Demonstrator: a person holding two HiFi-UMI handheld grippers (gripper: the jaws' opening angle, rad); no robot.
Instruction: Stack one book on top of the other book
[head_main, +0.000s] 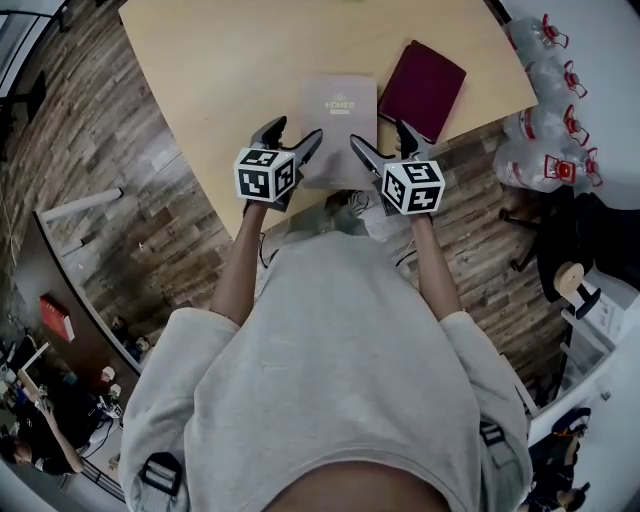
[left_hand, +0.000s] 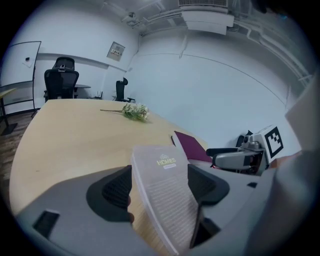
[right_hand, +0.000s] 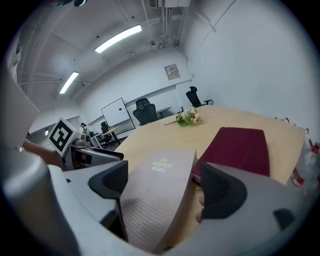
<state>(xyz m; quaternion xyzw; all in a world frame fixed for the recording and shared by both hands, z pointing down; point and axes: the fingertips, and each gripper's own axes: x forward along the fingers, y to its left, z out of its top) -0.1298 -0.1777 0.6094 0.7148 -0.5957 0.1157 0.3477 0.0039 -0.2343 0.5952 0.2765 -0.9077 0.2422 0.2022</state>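
Head view: from above the shoulders, steeply down onto the table (head_main: 200, 60). Left gripper view: low along own jaws, close on grey book (left_hand: 165, 195), facing across the tabletop, right gripper (left_hand: 225, 157) at frame right. Right gripper view: mirrored, left gripper (right_hand: 100, 154) at frame left. Shared by all three: grey book, maroon book (head_main: 422, 88). Shared by both gripper views: flower sprig (left_hand: 134, 111).

"HOMES" on the grey book (head_main: 338, 118)
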